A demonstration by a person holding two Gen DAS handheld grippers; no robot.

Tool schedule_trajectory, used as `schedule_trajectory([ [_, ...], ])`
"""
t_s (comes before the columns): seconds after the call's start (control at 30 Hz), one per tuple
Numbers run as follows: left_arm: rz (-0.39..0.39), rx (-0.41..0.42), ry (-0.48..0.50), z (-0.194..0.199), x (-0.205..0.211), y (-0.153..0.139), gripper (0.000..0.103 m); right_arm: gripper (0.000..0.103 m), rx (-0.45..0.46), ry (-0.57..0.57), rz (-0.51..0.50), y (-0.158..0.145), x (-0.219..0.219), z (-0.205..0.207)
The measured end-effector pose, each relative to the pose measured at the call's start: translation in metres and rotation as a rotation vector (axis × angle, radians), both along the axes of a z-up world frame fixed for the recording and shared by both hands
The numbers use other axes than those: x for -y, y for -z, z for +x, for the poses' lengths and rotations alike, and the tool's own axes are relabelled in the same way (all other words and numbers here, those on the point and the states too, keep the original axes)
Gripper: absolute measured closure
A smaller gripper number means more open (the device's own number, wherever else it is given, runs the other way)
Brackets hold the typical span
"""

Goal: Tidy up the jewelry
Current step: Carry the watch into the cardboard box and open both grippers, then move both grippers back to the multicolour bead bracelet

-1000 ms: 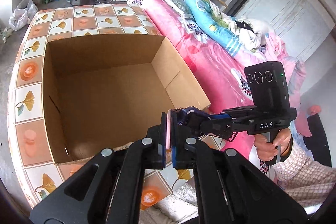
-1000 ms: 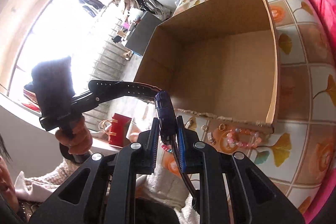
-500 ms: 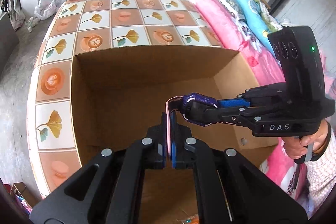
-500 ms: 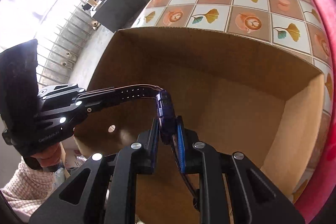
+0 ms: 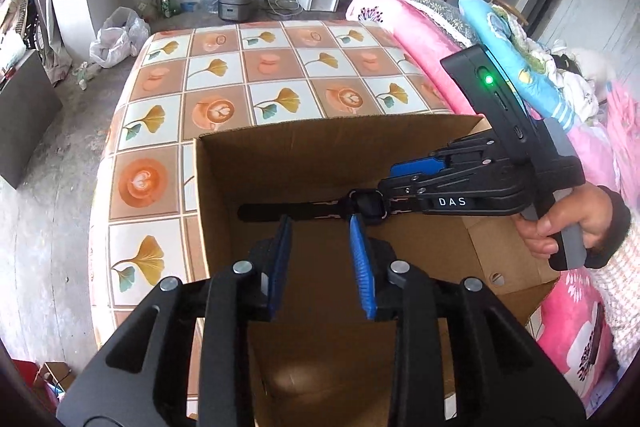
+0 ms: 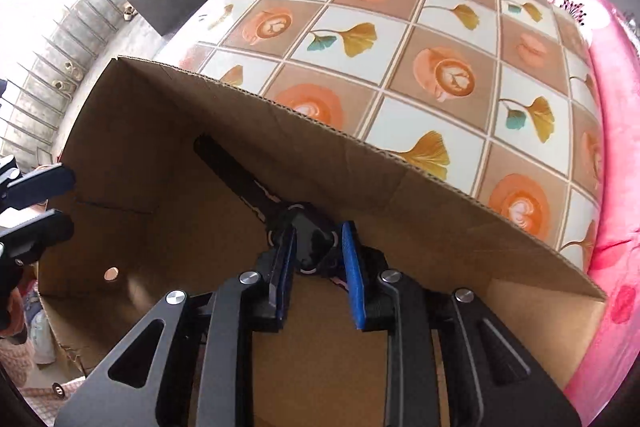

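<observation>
The watch (image 5: 366,207) is seen inside the box (image 5: 320,147), lying level just ahead of the released left claw (image 5: 320,227); the strap is stretched sideways. The right claw (image 6: 318,247), just loosened, is placed around its face.

watch (image 5: 366,206) | black strap, dark round case | stretched flat, strap end toward 9 o'clock | inside open cardboard box (image 5: 304,147), case between right tool's (image 6: 318,247) parted pads

Bright, even daylight fills both fisheye views. The upper left of the right wrist view is blown out white. Edges curve strongly, with dark vignetted corners and slight blur.
</observation>
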State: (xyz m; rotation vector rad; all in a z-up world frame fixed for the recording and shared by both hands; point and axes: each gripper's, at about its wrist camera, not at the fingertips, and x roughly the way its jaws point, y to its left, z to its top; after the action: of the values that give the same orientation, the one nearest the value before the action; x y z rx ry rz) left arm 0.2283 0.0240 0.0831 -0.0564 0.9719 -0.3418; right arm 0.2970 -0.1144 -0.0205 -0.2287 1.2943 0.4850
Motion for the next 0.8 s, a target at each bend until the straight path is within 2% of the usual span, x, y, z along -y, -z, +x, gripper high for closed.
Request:
schedule_trajectory([
  [0.17, -0.028, 0.1, -0.046, -0.035, -0.016, -0.023, 0.063, 0.079, 0.092, 0.022, 0.017, -0.029, 0.009, -0.013],
  [0.27, -0.056, 0.145, -0.058, -0.068, -0.026, -0.032, 0.055, 0.079, 0.163, 0.03, 0.062, -0.058, 0.016, -0.038],
  [0.3, -0.062, 0.16, -0.063, -0.081, -0.029, -0.034, 0.053, 0.079, 0.187, 0.033, 0.084, -0.068, 0.02, -0.048],
  [0.37, -0.077, 0.19, -0.079, -0.109, -0.037, -0.036, 0.041, 0.079, 0.239, 0.031, 0.156, -0.089, 0.029, -0.075],
  [0.5, -0.076, 0.18, -0.094, -0.156, -0.042, -0.017, 0.031, 0.079, 0.297, 0.039, 0.3, -0.109, 0.047, -0.149],
  [0.57, -0.06, 0.137, -0.102, -0.172, -0.039, 0.001, 0.029, 0.079, 0.276, 0.05, 0.359, -0.097, 0.051, -0.181],
  [0.63, -0.034, 0.084, -0.114, -0.181, -0.035, 0.024, 0.029, 0.079, 0.212, 0.08, 0.409, -0.072, 0.053, -0.21],
  [0.67, 0.003, 0.054, -0.121, -0.185, -0.03, 0.036, 0.029, 0.079, 0.175, 0.1, 0.42, -0.056, 0.051, -0.223],
  [0.73, 0.078, 0.022, -0.131, -0.191, -0.023, 0.058, 0.029, 0.079, 0.117, 0.134, 0.4, -0.028, 0.044, -0.246],
  [0.8, 0.104, 0.006, -0.122, -0.195, -0.016, 0.074, 0.029, 0.079, 0.086, 0.157, 0.388, -0.004, 0.033, -0.262],
])
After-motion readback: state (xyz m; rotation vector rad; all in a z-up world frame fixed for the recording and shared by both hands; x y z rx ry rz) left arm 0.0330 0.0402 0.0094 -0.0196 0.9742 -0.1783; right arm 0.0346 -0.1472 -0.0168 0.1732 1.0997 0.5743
